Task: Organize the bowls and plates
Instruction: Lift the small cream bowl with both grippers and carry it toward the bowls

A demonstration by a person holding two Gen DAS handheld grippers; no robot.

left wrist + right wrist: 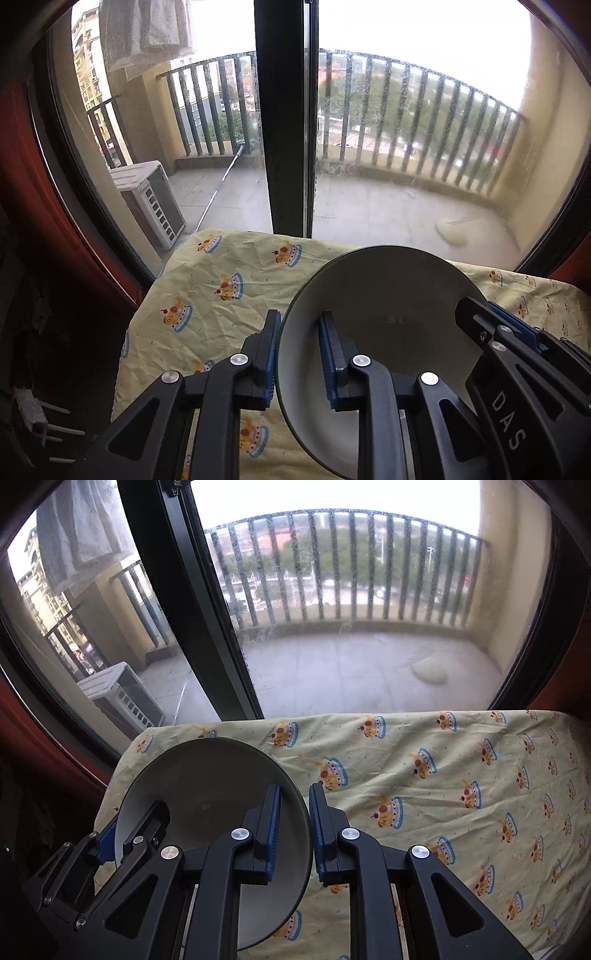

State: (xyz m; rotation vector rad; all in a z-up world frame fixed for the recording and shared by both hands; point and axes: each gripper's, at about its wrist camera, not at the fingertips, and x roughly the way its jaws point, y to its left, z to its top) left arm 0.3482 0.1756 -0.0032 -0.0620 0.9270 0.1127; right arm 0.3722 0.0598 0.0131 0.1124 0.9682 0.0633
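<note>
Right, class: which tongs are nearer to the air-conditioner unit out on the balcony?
Left. The left tongs clamp the dish's left rim, the side toward the air-conditioner unit beyond the window. The right tongs clamp the opposite rim, farther from it.

Home: balcony window (406,147), cartoon-print cloth (443,775)

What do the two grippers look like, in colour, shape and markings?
Both are alike. The left gripper and the right gripper have black angular linkage arms with cut-out openings, joined by round silver pivot screws. Each finger is a flat black bar faced with a ribbed blue pad. White letters "DAS" mark the right gripper's side. No cables or sleeves show.
</note>
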